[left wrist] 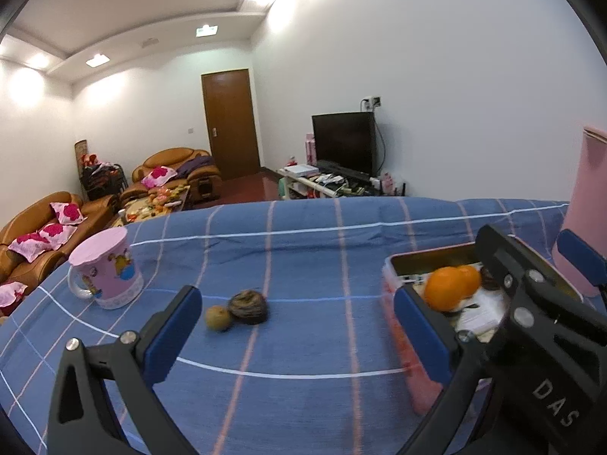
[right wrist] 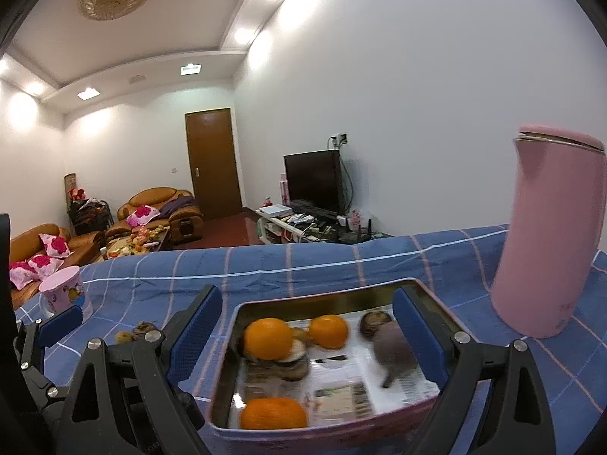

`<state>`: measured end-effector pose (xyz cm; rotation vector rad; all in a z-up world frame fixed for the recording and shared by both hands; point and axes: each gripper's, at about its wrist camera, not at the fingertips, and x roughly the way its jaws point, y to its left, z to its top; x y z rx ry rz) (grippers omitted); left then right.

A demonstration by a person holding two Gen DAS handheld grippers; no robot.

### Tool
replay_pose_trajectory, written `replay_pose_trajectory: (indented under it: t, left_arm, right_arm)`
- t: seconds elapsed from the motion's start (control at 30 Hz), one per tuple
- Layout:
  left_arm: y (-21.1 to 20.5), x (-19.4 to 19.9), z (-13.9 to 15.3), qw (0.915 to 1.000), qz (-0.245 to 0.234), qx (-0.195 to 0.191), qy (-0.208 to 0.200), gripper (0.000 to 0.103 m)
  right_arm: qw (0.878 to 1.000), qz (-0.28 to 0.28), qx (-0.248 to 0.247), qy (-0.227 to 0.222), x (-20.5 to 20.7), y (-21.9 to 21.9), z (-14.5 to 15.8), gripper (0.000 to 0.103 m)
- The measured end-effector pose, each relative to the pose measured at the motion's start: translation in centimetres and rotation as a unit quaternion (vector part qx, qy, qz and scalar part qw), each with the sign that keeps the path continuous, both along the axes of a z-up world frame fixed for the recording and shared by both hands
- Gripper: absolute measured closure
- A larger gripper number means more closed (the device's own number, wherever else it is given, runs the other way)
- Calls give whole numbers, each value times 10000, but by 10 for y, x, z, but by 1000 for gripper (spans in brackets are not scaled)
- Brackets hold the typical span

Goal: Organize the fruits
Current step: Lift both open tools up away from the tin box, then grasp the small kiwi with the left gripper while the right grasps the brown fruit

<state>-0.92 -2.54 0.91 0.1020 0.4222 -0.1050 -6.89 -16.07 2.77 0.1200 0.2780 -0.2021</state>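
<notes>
A pink tin box (right wrist: 242,311) lined with newspaper sits on the blue checked cloth. It holds three oranges (right wrist: 268,338), dark round fruits (right wrist: 373,322) and a blurred purple-brown fruit (right wrist: 392,349) by my right finger. My right gripper (right wrist: 307,326) is open above the box. My left gripper (left wrist: 297,322) is open and empty over the cloth, left of the box (left wrist: 390,265). A small yellow-brown fruit (left wrist: 217,317) and a dark wrinkled fruit (left wrist: 248,306) lie on the cloth between its fingers, farther off.
A pink mug (left wrist: 104,273) stands at the left of the table. A tall pink flask (right wrist: 550,235) stands right of the box. The table's far edge (left wrist: 303,203) runs behind; sofas, a door and a television lie beyond.
</notes>
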Motion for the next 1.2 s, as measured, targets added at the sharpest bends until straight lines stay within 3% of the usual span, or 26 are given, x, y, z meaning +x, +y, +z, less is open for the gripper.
replay_pose_trajectory:
  t: [0.4, 0.67, 0.7, 0.8, 0.9, 1.0, 1.1, 1.2]
  left_arm:
    - [55, 33, -8, 9981, 488, 71, 375, 0]
    - [92, 65, -21, 9914, 923, 213, 904, 0]
    - [98, 71, -24, 9899, 969, 224, 1012, 0]
    - [108, 82, -29, 9866, 1013, 510, 1169, 1]
    - [117, 88, -32, 9838, 1042, 759, 1248, 1]
    - [125, 95, -37, 9825, 982, 789, 1374, 1]
    - [126, 99, -40, 9815, 898, 771, 1502, 6]
    - [120, 97, -42, 9810, 813, 889, 1519, 6]
  right_arm:
    - [9985, 456, -272, 128, 30, 57, -2, 10]
    - [9935, 967, -351, 491, 66, 86, -7, 11]
    - [9922, 1053, -335, 569, 72, 89, -8, 13]
    - [9866, 1316, -338, 903, 90, 100, -13, 38]
    - [9740, 1645, -192, 1543, 119, 107, -26, 40]
    - [9661, 1861, -64, 1791, 133, 113, -32, 42]
    - [9558, 2100, -19, 2059, 145, 123, -39, 56]
    - [9435, 2375, 48, 2310, 155, 134, -47, 56]
